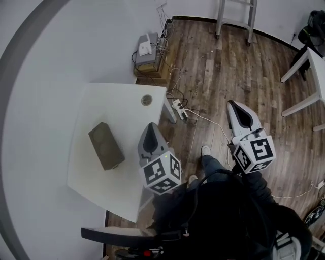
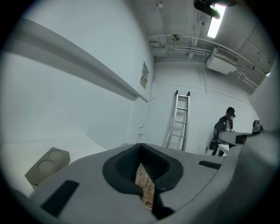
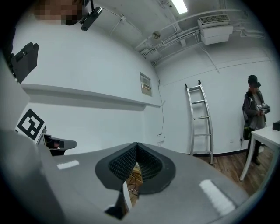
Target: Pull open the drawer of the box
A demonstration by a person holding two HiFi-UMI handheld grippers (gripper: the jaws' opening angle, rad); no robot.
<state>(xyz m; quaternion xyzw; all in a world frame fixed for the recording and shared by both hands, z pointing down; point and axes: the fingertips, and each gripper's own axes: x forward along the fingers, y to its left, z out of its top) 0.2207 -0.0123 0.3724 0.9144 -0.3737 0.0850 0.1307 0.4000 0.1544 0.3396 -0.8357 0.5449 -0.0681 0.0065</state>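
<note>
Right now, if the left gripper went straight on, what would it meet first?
For the left gripper the way looks free: the box lies left of its line. Eventually the wall, depth unclear.

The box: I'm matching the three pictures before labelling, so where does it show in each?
Head view: box on the white table, left of centre.
Left gripper view: box at lower left.
Right gripper view: not in it.
Shared landmark: the ladder against the far wall.

The box (image 1: pixel 106 145) is a drab brown oblong with two round marks on top. It lies flat and aslant on the white table (image 1: pixel 109 104), left of centre in the head view.
</note>
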